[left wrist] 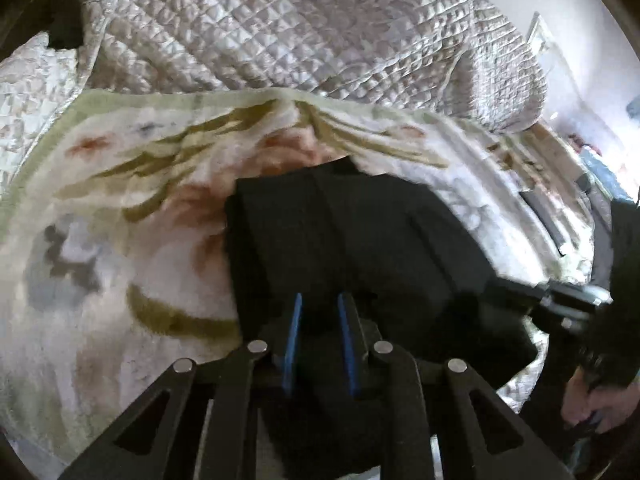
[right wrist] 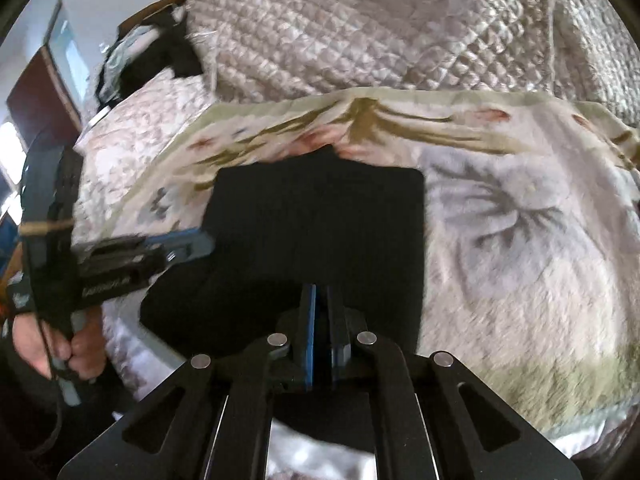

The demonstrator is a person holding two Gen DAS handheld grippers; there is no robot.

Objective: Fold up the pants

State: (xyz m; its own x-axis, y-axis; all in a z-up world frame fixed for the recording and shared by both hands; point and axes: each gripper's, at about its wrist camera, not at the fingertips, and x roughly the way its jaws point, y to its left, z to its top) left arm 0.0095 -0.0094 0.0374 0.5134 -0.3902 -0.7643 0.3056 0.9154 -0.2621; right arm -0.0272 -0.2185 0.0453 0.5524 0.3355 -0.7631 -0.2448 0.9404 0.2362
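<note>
Black pants (left wrist: 344, 232) lie folded into a compact rectangle on a floral blanket (left wrist: 120, 208); they also show in the right wrist view (right wrist: 320, 220). My left gripper (left wrist: 319, 304) hovers over the near edge of the pants, its blue-padded jaws a small way apart, with dark cloth between and under them. My right gripper (right wrist: 322, 292) sits over the near edge of the pants with its jaws nearly together; whether cloth is pinched is hidden. The left gripper also shows in the right wrist view (right wrist: 188, 242), at the pants' left edge.
A quilted pale bedspread (left wrist: 304, 28) is bunched up behind the floral blanket (right wrist: 520, 240). Dark clothes (right wrist: 160, 56) lie at the far left of the bed. A hand (left wrist: 596, 400) holds the right tool at the right edge.
</note>
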